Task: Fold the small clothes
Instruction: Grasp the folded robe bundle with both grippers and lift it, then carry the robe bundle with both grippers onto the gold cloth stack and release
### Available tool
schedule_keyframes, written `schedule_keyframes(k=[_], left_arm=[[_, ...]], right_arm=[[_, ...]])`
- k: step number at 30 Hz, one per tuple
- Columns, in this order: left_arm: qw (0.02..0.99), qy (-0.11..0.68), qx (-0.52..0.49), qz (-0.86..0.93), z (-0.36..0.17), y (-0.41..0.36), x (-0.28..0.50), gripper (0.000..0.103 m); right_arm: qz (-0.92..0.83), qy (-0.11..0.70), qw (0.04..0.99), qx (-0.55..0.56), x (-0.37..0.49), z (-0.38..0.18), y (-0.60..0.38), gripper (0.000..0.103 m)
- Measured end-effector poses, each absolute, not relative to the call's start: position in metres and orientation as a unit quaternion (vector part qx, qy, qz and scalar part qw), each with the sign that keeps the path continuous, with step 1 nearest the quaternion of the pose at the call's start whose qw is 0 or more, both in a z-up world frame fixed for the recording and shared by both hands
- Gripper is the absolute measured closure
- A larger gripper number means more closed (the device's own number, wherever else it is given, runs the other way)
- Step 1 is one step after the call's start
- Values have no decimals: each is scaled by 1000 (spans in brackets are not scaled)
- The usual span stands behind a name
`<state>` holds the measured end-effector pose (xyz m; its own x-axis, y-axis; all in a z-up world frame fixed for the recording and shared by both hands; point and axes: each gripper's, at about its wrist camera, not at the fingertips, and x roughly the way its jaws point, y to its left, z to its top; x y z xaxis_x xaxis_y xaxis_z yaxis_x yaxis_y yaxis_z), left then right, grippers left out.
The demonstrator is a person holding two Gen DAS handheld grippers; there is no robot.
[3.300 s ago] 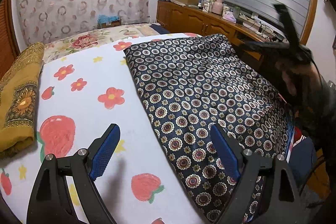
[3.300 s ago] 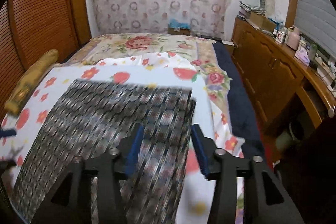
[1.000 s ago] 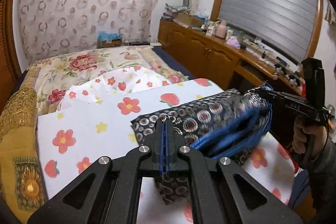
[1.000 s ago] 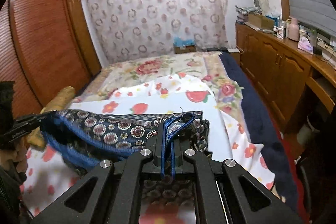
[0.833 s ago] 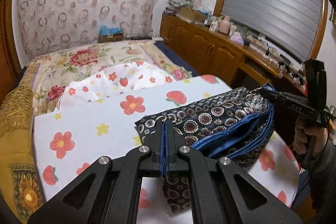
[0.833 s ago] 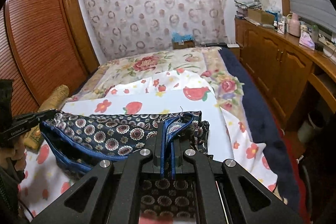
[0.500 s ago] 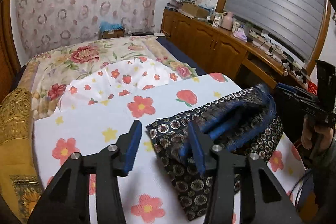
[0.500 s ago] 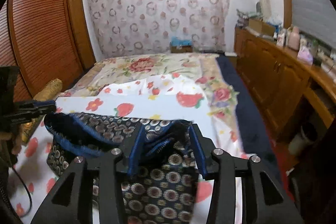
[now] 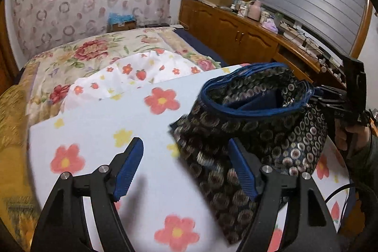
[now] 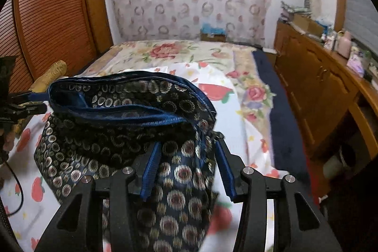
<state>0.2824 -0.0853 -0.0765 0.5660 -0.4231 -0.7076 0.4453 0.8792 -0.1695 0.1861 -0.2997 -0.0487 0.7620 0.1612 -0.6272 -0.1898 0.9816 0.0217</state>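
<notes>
The patterned cloth (image 9: 271,134) lies half-folded on the flowered sheet (image 9: 99,129), its blue-edged hem standing up in a loop; it looks light, soft and possibly slippery. Both claws gape wide, holding nothing: the left gripper (image 9: 186,169) beside it, the right gripper (image 10: 186,167) straddling 1 corner; pinching the hem seems best.

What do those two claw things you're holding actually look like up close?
Each gripper, left and right, is a matte black forked frame with silver bolt heads. The fingers carry bright blue ribbed pads. A black cable trails from the left gripper's handle; a dark sleeve covers the right wrist.
</notes>
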Motion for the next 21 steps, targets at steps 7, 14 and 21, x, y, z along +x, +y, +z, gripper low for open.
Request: schedule_keyframes(k=[7, 14, 21], left_arm=[[898, 388, 28, -208, -76, -95, 307, 28], [889, 414, 10, -196, -87, -87, 318, 28], [872, 432, 4, -232, -94, -98, 311, 42]], right_arm=[[36, 323, 946, 20, 188, -39, -327, 100], [29, 335, 942, 18, 190, -33, -327, 91], [45, 345, 937, 14, 195, -47, -331, 43]])
